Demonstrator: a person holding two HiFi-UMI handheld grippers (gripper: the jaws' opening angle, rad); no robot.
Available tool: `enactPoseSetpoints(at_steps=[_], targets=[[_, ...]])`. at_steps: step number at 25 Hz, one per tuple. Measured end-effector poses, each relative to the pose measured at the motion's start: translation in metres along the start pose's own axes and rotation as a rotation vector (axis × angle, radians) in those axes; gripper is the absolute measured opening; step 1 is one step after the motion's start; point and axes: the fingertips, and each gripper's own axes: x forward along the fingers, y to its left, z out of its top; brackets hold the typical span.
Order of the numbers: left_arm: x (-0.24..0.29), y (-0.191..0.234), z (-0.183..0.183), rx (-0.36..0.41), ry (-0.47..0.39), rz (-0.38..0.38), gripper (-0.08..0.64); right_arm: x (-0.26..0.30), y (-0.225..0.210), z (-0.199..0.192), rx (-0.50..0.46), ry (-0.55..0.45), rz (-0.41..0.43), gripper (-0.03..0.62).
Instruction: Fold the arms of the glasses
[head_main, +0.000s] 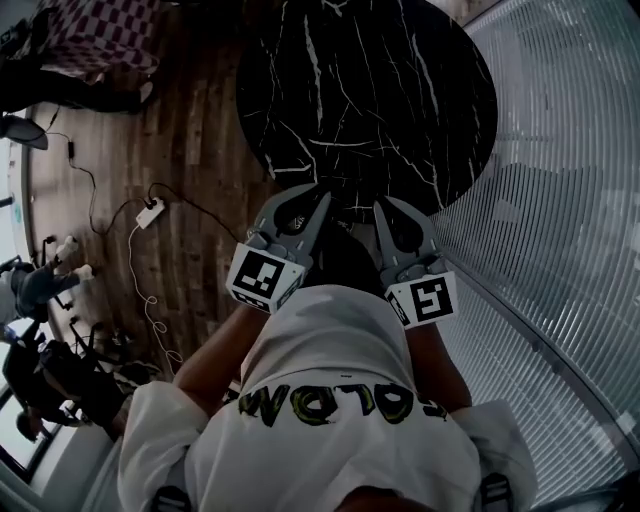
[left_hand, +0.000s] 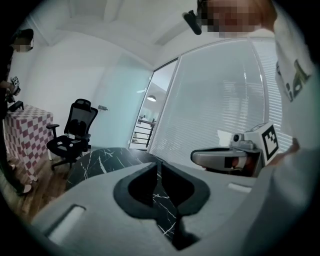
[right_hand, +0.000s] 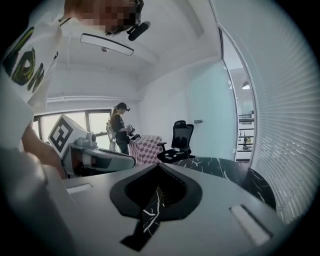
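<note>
Overhead, 2 low views, shared table

The round table at twelve o'clock is black with thin white marble veins. The floor at ten o'clock is brown wood in planks, with a white power strip on it. The left gripper and right gripper are grey, each bearing a black-and-white square marker. The shirt is white with yellow-green lettering. The cloth at eleven o'clock has pink-and-white checks.

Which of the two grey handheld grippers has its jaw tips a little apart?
The left grey gripper: a thin slit shows between its tips; on the right grey gripper they meet.
</note>
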Motion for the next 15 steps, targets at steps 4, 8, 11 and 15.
enactPoseSetpoints(at_steps=[4, 8, 11, 15], targets=[[0.020, 0.013, -0.018, -0.011, 0.031, 0.029, 0.032, 0.005, -0.020, -0.025, -0.007, 0.034, -0.001, 0.000], [0.042, 0.026, -0.041, -0.012, 0.093, 0.038, 0.045, 0.013, -0.033, -0.047, -0.013, 0.071, 0.002, 0.000], [0.064, 0.035, -0.059, -0.011, 0.126, 0.038, 0.060, 0.023, -0.049, -0.065, -0.028, 0.093, -0.002, 0.000], [0.084, 0.049, -0.080, -0.017, 0.157, 0.042, 0.063, 0.036, -0.061, -0.087, -0.035, 0.122, 0.002, 0.000]])
